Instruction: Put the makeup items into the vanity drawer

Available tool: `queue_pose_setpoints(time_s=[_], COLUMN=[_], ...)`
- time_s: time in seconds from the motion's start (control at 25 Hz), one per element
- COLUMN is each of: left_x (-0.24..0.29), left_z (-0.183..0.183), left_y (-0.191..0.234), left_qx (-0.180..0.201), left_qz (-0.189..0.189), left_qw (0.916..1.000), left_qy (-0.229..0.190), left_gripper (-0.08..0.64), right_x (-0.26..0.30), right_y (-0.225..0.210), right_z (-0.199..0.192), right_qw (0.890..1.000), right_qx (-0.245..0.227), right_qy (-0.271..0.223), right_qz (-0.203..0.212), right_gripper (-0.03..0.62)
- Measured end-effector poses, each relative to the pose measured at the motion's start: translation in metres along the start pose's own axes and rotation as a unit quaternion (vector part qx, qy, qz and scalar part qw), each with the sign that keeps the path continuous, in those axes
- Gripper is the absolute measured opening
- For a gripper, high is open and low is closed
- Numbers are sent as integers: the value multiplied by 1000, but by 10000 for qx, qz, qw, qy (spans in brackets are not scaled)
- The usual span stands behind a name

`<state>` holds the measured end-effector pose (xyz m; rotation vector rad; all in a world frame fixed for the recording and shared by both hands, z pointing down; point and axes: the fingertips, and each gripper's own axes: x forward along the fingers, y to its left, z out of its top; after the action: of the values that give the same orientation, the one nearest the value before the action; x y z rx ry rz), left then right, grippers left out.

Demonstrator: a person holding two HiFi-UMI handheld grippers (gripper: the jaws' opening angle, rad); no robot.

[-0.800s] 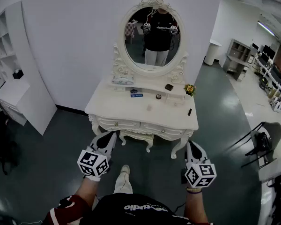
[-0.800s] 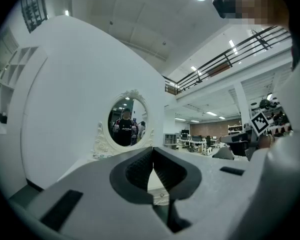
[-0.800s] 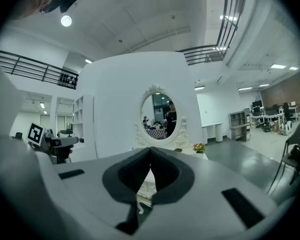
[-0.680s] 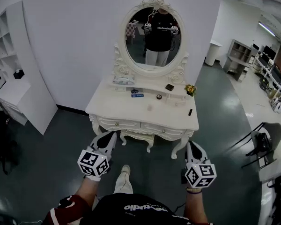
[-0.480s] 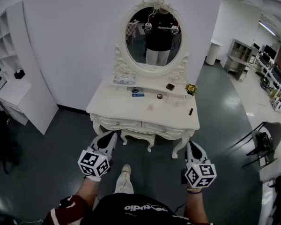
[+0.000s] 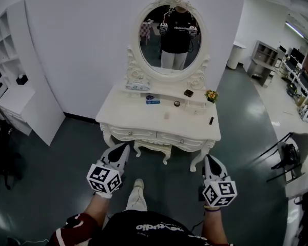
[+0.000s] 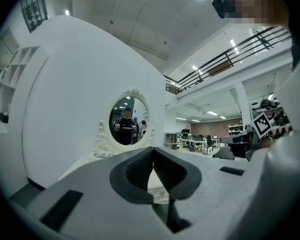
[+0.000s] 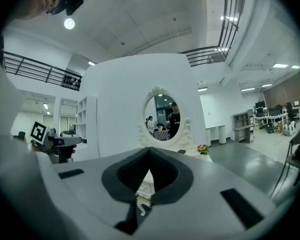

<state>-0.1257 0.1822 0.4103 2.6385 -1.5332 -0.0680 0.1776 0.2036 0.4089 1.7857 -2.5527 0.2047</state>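
A white vanity table (image 6: 143, 118) with an oval mirror (image 6: 169, 32) stands against the wall ahead of me. Its two front drawers (image 6: 136, 134) are closed. On its top lie a blue box (image 6: 153, 101), a small round pot (image 6: 177, 104), a dark compact (image 6: 188, 93), a pale small item (image 6: 167, 115) and a black lipstick (image 6: 211, 120). My left gripper (image 6: 123, 146) and right gripper (image 6: 210, 157) hover level over the floor, short of the vanity, each shut and empty. The jaws meet in the left gripper view (image 7: 152, 156) and in the right gripper view (image 8: 149, 156).
A small flower pot (image 6: 211, 95) stands at the vanity's back right. White shelving (image 6: 15, 86) stands to the left, a dark chair (image 6: 287, 155) to the right. Dark glossy floor (image 6: 66, 158) lies between me and the vanity.
The vanity and mirror sit slightly higher and further right in the head view. Both grippers keep nearly the same place and stay shut.
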Motion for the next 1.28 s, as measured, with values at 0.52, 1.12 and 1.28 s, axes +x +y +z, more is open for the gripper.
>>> queue_pose_setpoints(time_s=[0.52,1.12,1.28], left_x=[60,173,197], left_z=[5,12,17], left_y=[45,126,148], left_qx=[-1,28,22], left_qz=[-159,-428,-513], left_qw=[9999,9990,9986], left_qy=[68,132,132], left_gripper=[6,6,6], right_x=[65,195,227], right_y=[-5,-18,-17], right_z=[9,19,24], right_qw=[10000,10000,10000], right_qx=[86,-35,-47], right_qy=[4,70,67], right_qz=[-1,12,-14], right_gripper=[3,3,3])
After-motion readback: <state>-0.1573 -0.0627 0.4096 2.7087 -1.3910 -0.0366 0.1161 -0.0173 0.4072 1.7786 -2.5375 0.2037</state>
